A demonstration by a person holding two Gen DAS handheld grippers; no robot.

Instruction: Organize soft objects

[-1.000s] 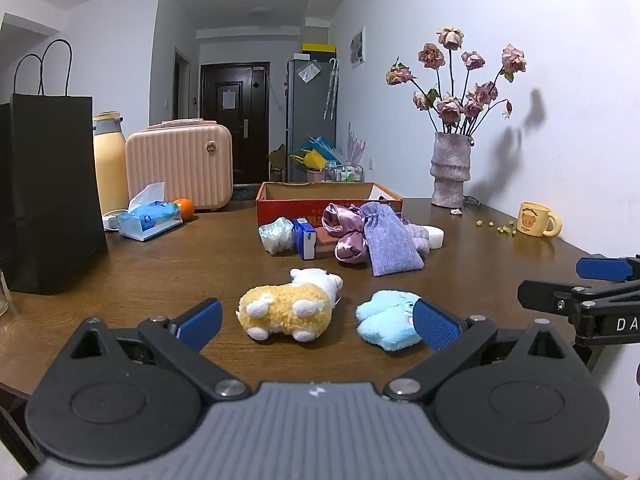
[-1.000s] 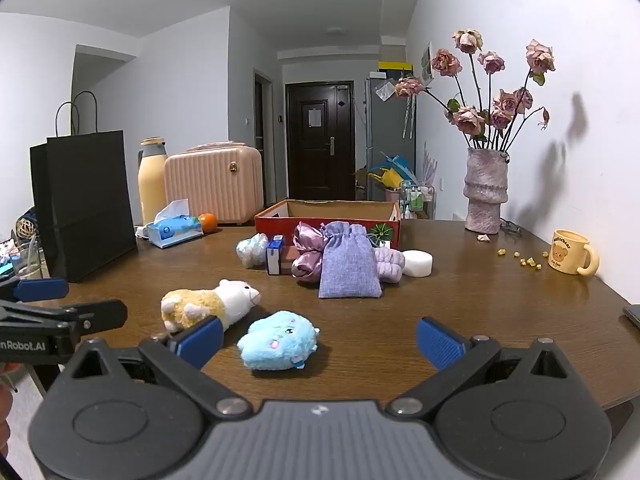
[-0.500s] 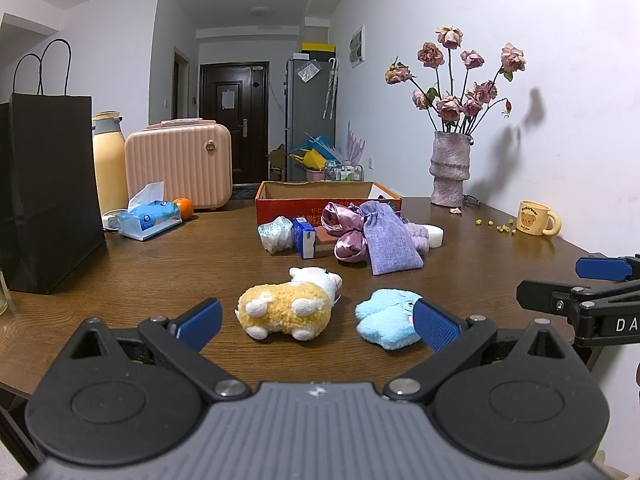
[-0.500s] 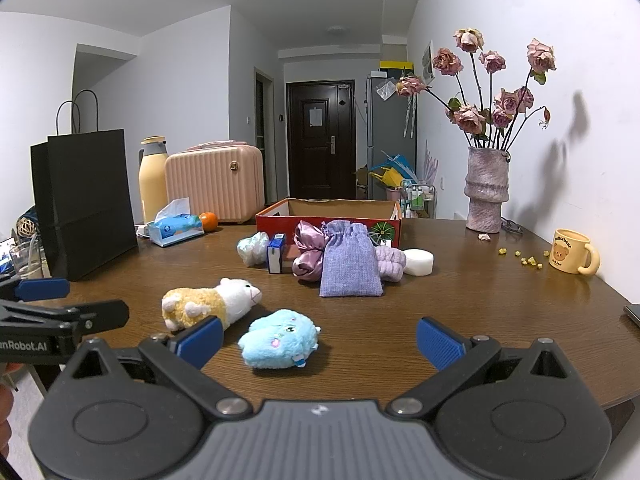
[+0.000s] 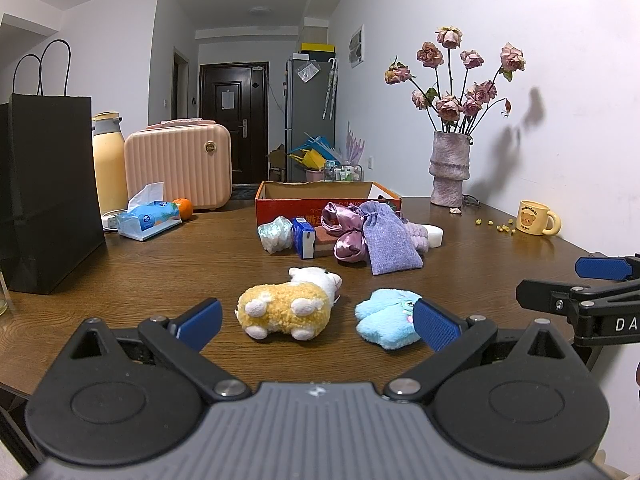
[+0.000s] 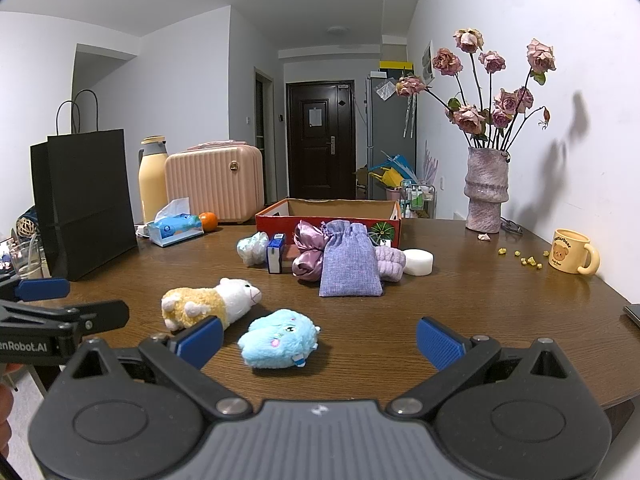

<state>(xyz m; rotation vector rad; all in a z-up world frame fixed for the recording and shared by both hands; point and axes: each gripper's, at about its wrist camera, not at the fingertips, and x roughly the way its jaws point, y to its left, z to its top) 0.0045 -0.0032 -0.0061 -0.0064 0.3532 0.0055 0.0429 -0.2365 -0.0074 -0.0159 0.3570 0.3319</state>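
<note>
A yellow and white plush sheep (image 5: pixel 290 304) (image 6: pixel 208 304) and a light blue plush toy (image 5: pixel 386 318) (image 6: pixel 278 338) lie on the wooden table near its front. Behind them a purple drawstring pouch (image 5: pixel 390 240) (image 6: pixel 350 264), a shiny pink cloth (image 5: pixel 346 232) and other small items lie before an open red cardboard box (image 5: pixel 328 198) (image 6: pixel 332 214). My left gripper (image 5: pixel 318 322) is open and empty, just short of the sheep. My right gripper (image 6: pixel 320 340) is open and empty, just short of the blue toy.
A black paper bag (image 5: pixel 48 192), a yellow flask (image 5: pixel 106 164), a pink case (image 5: pixel 178 168), a tissue pack (image 5: pixel 150 220) and an orange (image 5: pixel 184 208) stand at the left. A vase of dried roses (image 5: pixel 448 168) and a yellow mug (image 5: pixel 536 218) stand at the right.
Both grippers have crept slightly forward toward the plush toys. Nothing on the table has moved.
</note>
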